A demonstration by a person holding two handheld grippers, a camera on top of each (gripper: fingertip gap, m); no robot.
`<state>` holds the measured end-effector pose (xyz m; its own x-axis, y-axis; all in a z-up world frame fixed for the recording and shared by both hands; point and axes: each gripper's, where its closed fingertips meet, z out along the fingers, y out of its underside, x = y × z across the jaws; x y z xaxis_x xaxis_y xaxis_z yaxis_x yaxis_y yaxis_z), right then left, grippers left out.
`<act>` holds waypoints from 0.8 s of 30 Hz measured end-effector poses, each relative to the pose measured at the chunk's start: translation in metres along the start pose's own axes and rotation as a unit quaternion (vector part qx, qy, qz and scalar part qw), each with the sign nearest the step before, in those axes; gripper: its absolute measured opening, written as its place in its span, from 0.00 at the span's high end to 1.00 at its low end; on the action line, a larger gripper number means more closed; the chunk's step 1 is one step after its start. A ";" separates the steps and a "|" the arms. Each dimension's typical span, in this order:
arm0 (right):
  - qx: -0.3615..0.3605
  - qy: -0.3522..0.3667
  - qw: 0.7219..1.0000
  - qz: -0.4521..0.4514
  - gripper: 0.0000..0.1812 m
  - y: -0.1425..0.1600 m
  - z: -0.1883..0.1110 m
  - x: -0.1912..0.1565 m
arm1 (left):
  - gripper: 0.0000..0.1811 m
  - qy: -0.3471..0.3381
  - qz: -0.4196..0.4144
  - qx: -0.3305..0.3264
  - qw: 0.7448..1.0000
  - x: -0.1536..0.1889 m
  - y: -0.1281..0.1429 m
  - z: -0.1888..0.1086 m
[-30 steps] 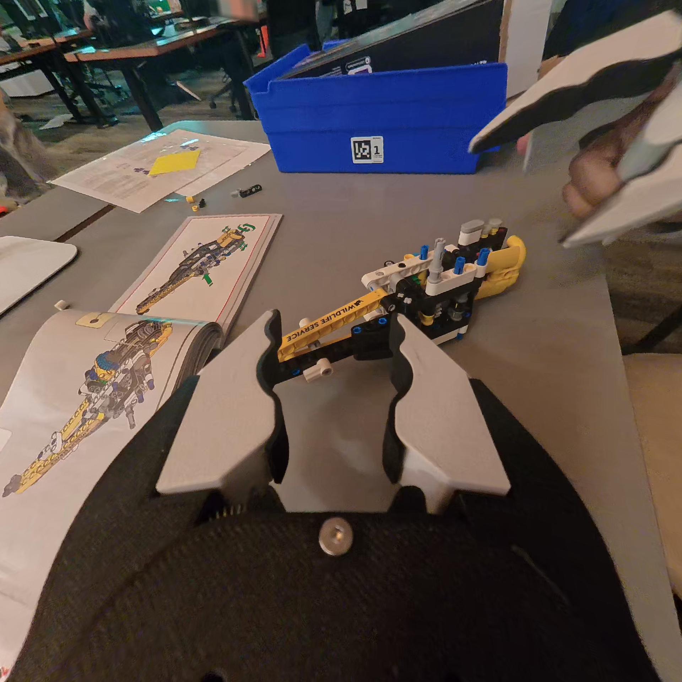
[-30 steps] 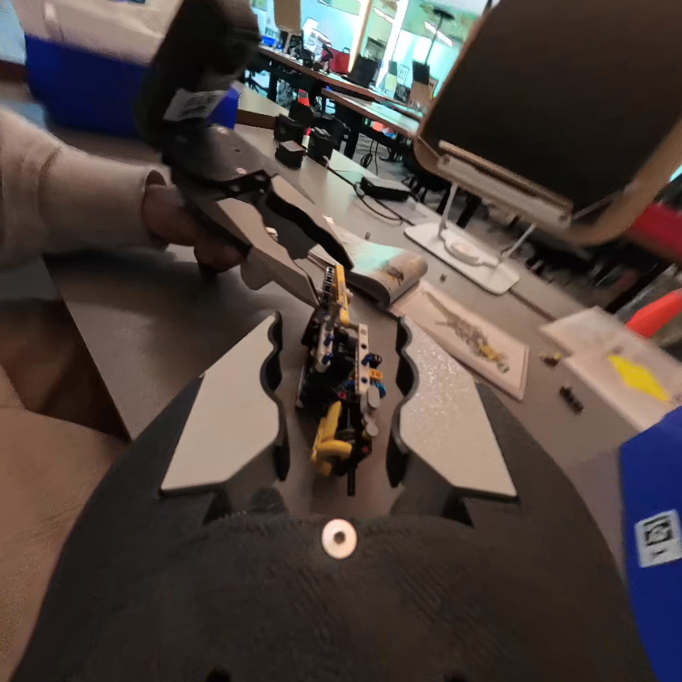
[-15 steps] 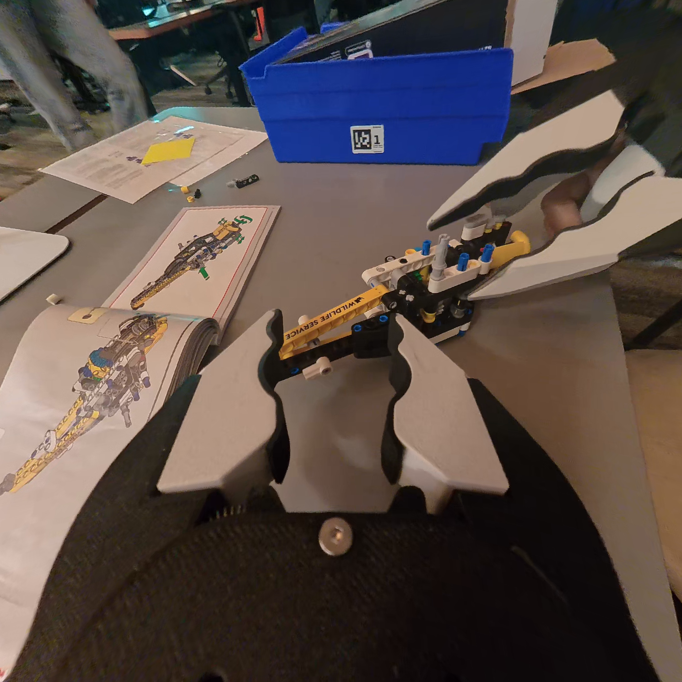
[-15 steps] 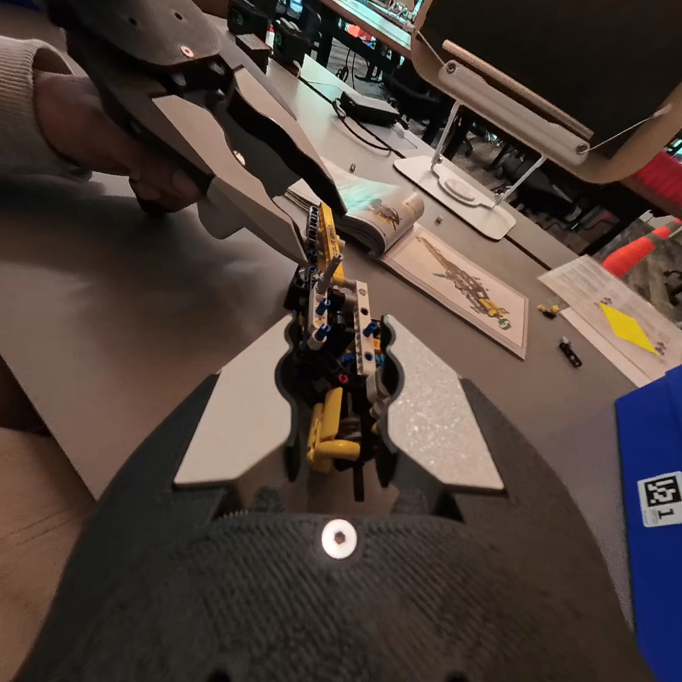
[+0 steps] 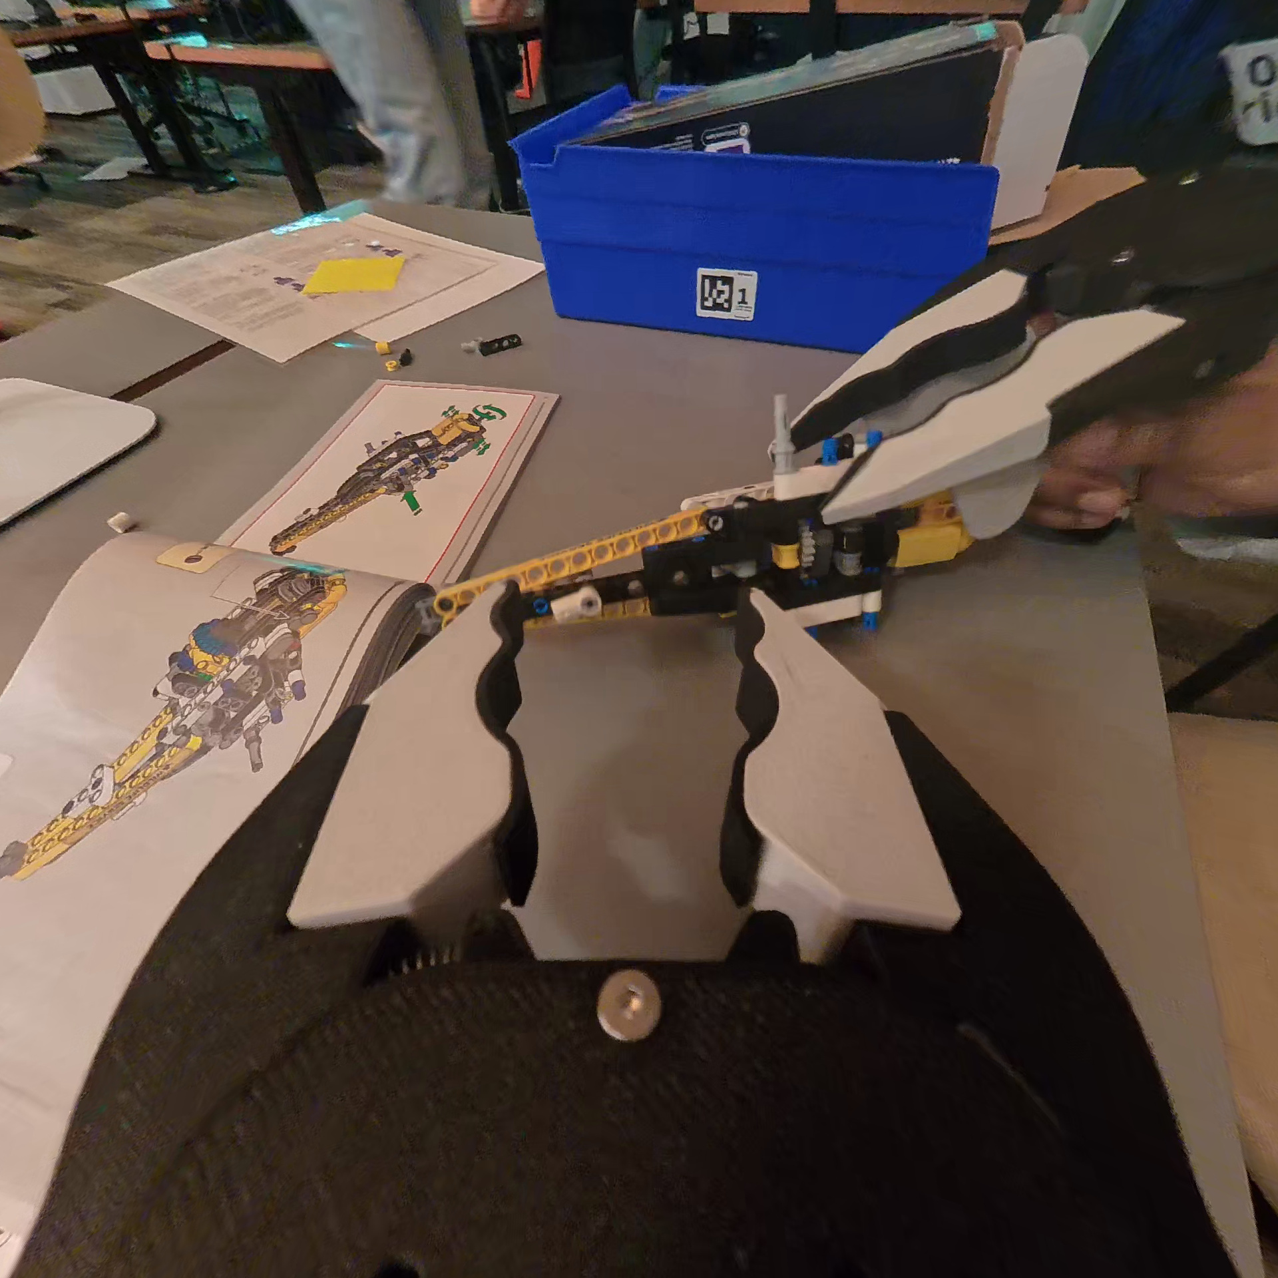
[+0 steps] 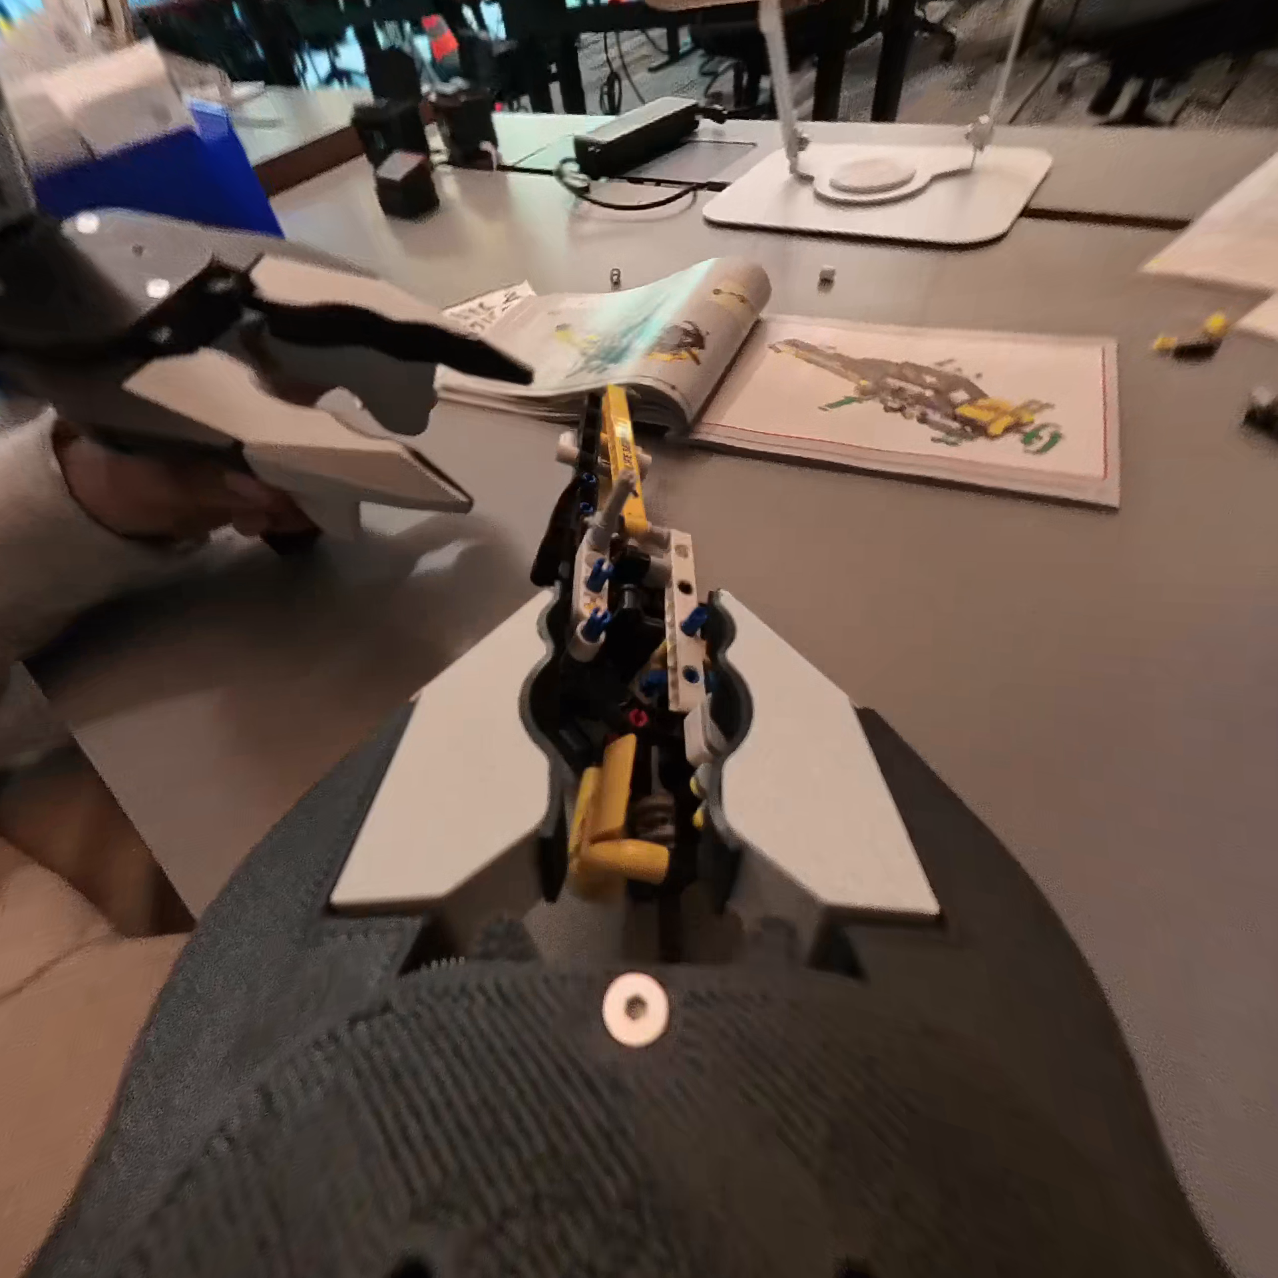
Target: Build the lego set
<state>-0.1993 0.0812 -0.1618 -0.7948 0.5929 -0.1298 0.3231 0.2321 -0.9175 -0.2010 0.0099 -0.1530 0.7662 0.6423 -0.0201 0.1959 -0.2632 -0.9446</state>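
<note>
right wrist view: right gripper [image 6: 633, 608] now clamped around lego model [image 6: 626, 664]

The right tool [image 6: 633, 664] covers both flanks of the lego model's [image 6: 626, 622] cab end, so where its pads press cannot be made out. In the left wrist view the far tip of the model's yellow boom [image 5: 567, 560] disappears behind the left tool's [image 5: 626, 622] finger. The open instruction booklet [image 5: 159, 664] runs off the left edge. The loose pieces [image 5: 492, 343] beside the blue bin [image 5: 761, 228] are too small to identify. The hand [image 5: 1134, 470] holding the right tool is blurred.
</note>
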 end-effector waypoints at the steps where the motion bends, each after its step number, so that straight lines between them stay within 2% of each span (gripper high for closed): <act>1: 0.002 -0.002 1.000 0.025 0.80 0.000 0.000 0.005 | 0.67 0.000 -0.003 0.001 1.000 -0.001 0.000 0.000; 3: 0.001 -0.015 0.997 0.070 0.83 0.001 0.000 0.013 | 0.67 0.000 -0.008 0.005 1.000 -0.002 -0.001 -0.001; 6: -0.001 -0.034 0.992 0.124 0.78 0.002 0.002 0.022 | 0.68 0.003 -0.013 0.006 1.000 -0.002 -0.001 -0.001; 10: -0.001 -0.049 0.983 0.178 0.77 0.004 0.001 0.030 | 0.68 0.006 -0.017 0.005 1.000 -0.003 -0.001 -0.001; 17: -0.008 -0.111 0.939 0.325 0.77 0.007 -0.004 0.044 | 0.69 0.011 -0.023 0.003 1.000 -0.003 0.000 -0.001; 24: -0.035 -0.166 0.892 0.418 0.77 0.005 0.000 0.052 | 0.68 0.009 -0.020 -0.001 1.000 -0.003 0.001 0.000</act>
<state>-0.2388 0.1133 -0.1735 -0.3660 0.3226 -0.8729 0.8966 -0.1291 -0.4236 -0.2032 0.0081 -0.1536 0.7687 0.6392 0.0246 0.2289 -0.2389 -0.9437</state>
